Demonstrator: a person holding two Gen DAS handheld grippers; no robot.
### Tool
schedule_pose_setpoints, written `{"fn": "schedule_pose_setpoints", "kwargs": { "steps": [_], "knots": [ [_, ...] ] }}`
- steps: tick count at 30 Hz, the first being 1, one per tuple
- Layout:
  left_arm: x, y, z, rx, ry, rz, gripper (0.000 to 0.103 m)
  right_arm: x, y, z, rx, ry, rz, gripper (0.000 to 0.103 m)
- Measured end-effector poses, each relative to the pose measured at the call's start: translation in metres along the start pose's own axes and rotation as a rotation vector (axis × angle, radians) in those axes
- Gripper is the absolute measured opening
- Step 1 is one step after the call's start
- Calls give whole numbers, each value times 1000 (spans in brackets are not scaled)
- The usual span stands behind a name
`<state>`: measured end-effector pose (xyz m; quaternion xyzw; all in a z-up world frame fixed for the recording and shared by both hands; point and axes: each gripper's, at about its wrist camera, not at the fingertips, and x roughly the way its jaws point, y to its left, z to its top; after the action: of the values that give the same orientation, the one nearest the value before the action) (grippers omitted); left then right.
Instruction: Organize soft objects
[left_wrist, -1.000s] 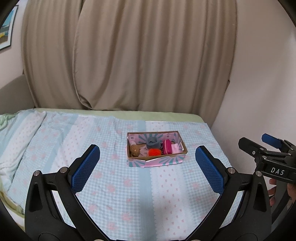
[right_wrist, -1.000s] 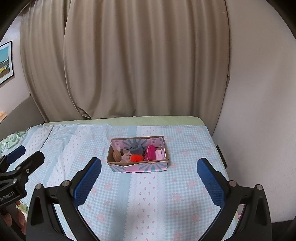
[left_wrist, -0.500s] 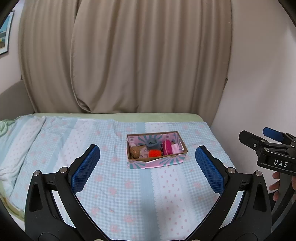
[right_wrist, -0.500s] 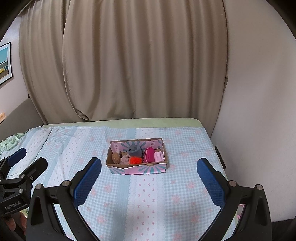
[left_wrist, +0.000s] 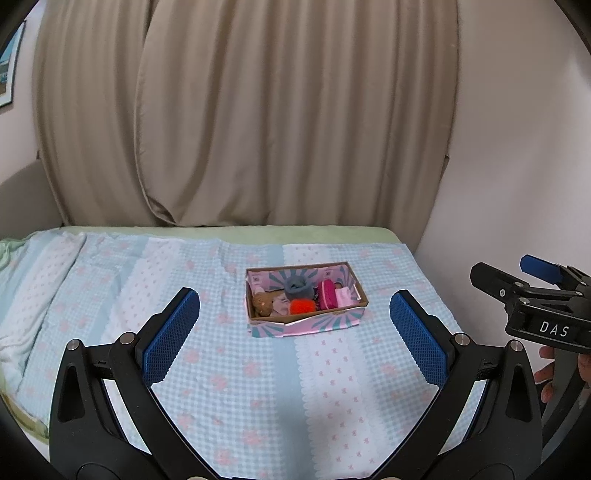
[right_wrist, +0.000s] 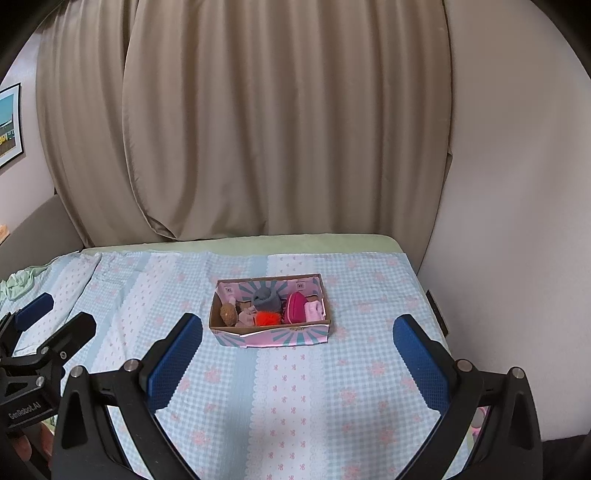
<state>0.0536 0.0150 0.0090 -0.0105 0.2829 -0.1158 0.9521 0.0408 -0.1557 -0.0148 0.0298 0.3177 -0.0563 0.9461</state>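
Your left gripper has its blue-padded fingers spread wide apart with nothing between them, held above the pale blue gingham bedspread with pink flowers. Your right gripper is the same — tongs apart, holding nothing, well short of the box.

The shallow cardboard box with pink-and-teal sunburst print sits on the bedspread ahead of both grippers, towards the far side of the bed and near the right-hand wall. All the soft things lie inside it. From left to right in the left wrist view you have a brown fuzzy ball at the left end, a pale pink crumpled cloth beside it, a bright orange-red pompom against the near wall, a grey rolled knit piece behind the pompom, a magenta rounded pouch standing on edge, and a light pink folded cloth at the right end. They are packed close; which ones actually touch is hard to tell.

Behind the bed hang beige pleated curtains, and a framed picture hangs on the left wall.
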Motion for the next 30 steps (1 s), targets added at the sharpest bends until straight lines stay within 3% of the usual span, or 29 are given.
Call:
{"fn": "schedule_pose_setpoints", "kwargs": {
  "steps": [20,30],
  "knots": [
    [5,-4,1,-5,-6,-14,103,0,0,0,5,-3,6,103],
    [14,-16,0,33,-16,35,103,11,-4,5,17,12,3,103]
  ]
}}
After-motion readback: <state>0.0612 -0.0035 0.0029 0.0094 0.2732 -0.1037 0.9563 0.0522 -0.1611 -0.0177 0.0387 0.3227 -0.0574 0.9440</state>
